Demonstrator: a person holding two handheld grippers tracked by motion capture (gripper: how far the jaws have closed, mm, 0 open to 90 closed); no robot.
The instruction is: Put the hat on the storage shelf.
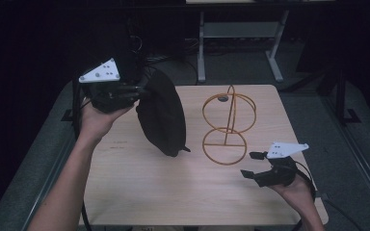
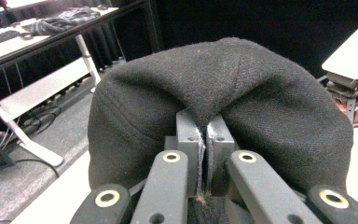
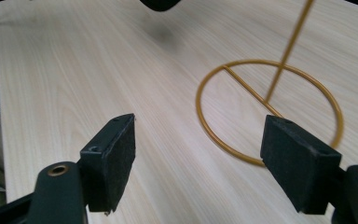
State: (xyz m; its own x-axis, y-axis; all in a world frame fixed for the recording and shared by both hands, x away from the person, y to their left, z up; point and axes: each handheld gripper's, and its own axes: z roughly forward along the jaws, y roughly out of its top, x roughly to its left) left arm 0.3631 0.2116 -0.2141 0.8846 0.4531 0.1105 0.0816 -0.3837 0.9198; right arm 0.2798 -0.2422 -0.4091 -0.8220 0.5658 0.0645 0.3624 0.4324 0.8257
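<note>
A black cloth cap [image 1: 163,114] hangs above the wooden table [image 1: 139,187], left of centre. My left gripper [image 1: 139,92] is shut on its edge, and the left gripper view has the fabric [image 2: 223,88] pinched between the two pads. A gold wire stand [image 1: 227,126] with a ring base and a ring top rises at the table's middle right. Low over the table near its front right corner, my right gripper [image 1: 252,164] is open with nothing between its fingers. In the right gripper view the stand's base ring [image 3: 242,88] lies just beyond the pads [image 3: 116,158].
Beyond the table's far edge stands a white desk frame [image 1: 241,33] on a grey floor. A cable [image 1: 339,209] trails from the right gripper off the table's right side. Bare wood lies between the cap and the front edge.
</note>
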